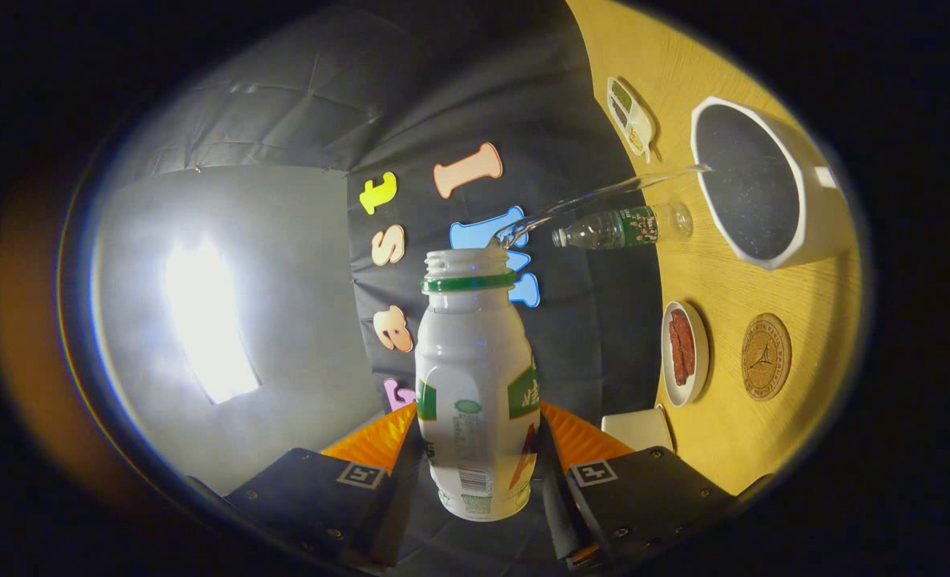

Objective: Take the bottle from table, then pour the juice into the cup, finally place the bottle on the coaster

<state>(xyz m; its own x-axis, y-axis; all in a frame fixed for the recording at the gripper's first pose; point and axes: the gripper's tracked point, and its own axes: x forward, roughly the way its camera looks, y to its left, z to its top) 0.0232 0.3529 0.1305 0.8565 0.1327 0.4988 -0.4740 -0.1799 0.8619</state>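
My gripper (475, 439) is shut on a white plastic bottle (475, 361) with a green neck ring and no cap, its orange fingers (375, 441) pressing both sides of the lower body. The whole view is rolled sideways, so the wooden table (723, 449) stands on edge. A thin clear stream (595, 195) arcs from the bottle's mouth into a white angular cup (823, 216) with a dark inside. A round cork coaster (766, 357) lies on the table beside the cup, apart from it.
A clear water bottle (623, 227) stands near the cup, under the stream. A small white dish with red pieces (683, 353) sits by the coaster. A compartment tray (629, 116) lies beyond the cup, and a white block (639, 427) sits near my right finger.
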